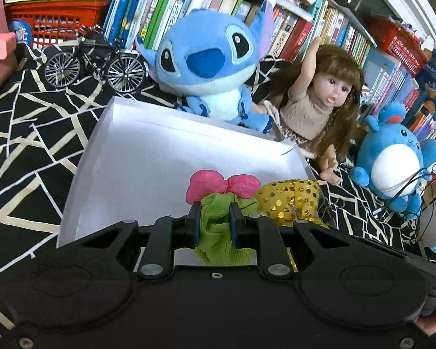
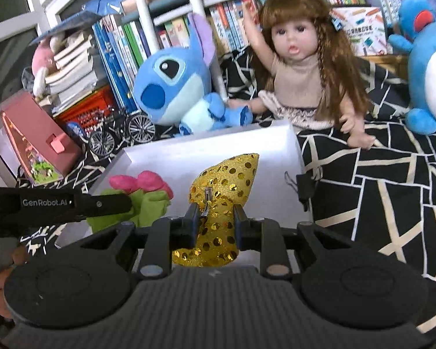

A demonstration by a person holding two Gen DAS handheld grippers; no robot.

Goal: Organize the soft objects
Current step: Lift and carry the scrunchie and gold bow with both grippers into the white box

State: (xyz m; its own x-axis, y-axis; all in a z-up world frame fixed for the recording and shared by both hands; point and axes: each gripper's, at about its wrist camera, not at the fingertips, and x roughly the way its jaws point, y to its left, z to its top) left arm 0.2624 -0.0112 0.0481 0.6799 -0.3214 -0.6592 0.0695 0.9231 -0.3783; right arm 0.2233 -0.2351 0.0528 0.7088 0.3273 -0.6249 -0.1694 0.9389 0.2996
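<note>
Carry step: left gripper (image 1: 215,218) jaws clamped the green-pink cloth flower (image 1: 222,192), right gripper (image 2: 215,218) jaws the gold sequin piece (image 2: 226,186), over white box (image 1: 148,151); next, I judged, lower and release

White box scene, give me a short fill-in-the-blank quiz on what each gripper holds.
The left gripper is shut on a green and ____ cloth flower.
The right gripper is shut on a ____ sequinned fabric piece.
Both items hang over the shallow ____ box.
The long-haired doll sits right of the blue ____ toy.

Missing: pink; gold; white; plush
</note>
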